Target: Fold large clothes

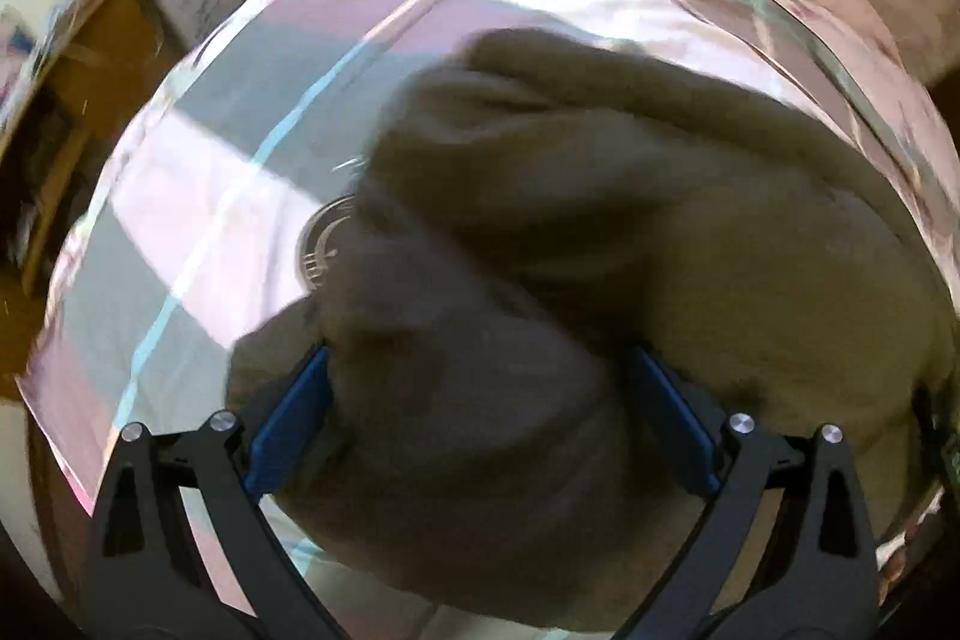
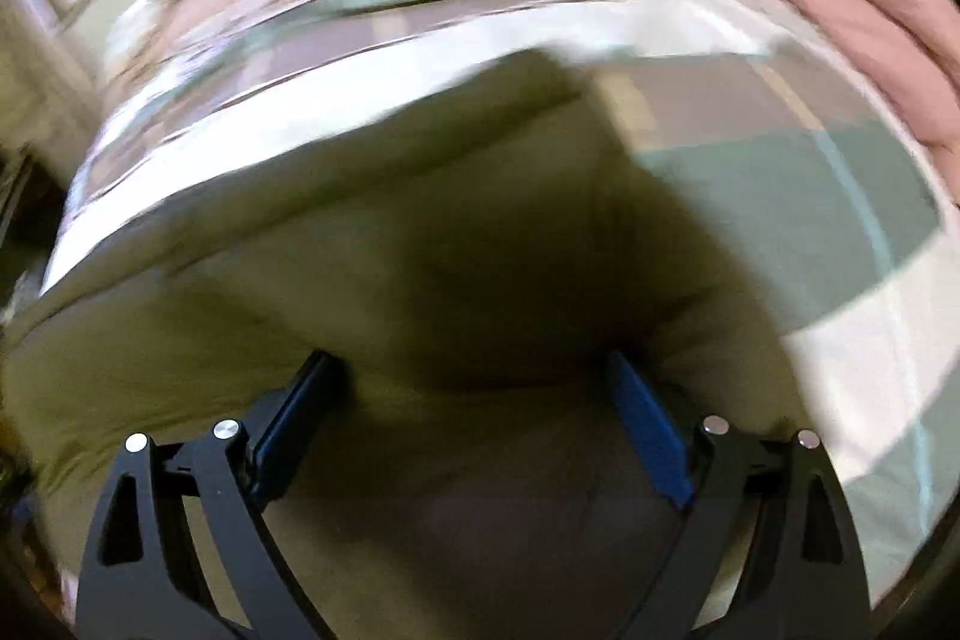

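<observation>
Checked pink-and-grey bedding (image 1: 198, 196) spreads beneath us, blurred; a round printed emblem (image 1: 321, 250) on it is unreadable. Our left gripper (image 1: 477, 370) and right gripper (image 2: 468, 370) point down, jaws spread wide, over the olive garment (image 2: 372, 250) bunched on the bed. Pink blanket (image 2: 852, 4) lies beyond.

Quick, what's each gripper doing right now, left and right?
Left gripper: open, fingers spread around a bunched part of the olive garment.
Right gripper: open, over the same garment, gripping nothing.
</observation>
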Tool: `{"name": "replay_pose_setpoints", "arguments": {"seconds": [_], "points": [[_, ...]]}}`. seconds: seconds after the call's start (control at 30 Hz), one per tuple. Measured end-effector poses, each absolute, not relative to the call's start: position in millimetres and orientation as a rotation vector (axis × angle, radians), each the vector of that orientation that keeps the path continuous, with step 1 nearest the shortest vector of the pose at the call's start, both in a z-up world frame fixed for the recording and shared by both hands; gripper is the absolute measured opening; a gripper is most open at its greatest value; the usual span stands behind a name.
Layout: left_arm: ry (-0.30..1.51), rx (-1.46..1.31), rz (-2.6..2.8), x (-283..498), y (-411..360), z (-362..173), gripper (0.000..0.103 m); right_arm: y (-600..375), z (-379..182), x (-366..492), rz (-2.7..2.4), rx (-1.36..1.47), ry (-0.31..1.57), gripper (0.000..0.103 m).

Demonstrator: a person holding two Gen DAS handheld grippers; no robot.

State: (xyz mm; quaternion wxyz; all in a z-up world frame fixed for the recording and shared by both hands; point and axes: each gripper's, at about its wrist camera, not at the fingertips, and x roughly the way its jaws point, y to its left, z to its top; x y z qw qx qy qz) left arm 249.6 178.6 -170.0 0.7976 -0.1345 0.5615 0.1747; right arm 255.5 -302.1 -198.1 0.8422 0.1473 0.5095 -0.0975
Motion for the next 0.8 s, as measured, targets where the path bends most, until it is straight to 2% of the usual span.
{"name": "replay_pose_setpoints", "arguments": {"seconds": [0.17, 0.3, 0.4, 0.53, 0.7, 0.8], "points": [[1.21, -0.373, 0.553, 242, 239, -177, 0.1, -339, -188, 236, -0.394, 0.255, 1.051, 0.091], [1.146, -0.495, 0.668, 217, 282, -162, 0.1, -352, -173, 205, -0.316, 0.427, 1.024, 0.091], [1.046, -0.551, 0.696, 197, 287, -137, 0.098, -328, -159, 193, -0.183, 0.467, 1.035, 0.091], [0.985, -0.508, 0.538, 202, 242, -107, 0.098, -266, -156, 182, -0.037, 0.395, 1.154, 0.091], [1.13, -0.397, 0.198, 220, 135, -114, 0.098, -204, -178, 159, 0.123, 0.437, 1.296, 0.091], [1.207, -0.286, 0.069, 225, 77, -130, 0.098, -191, -190, 164, 0.095, 0.332, 1.334, 0.091]]}}
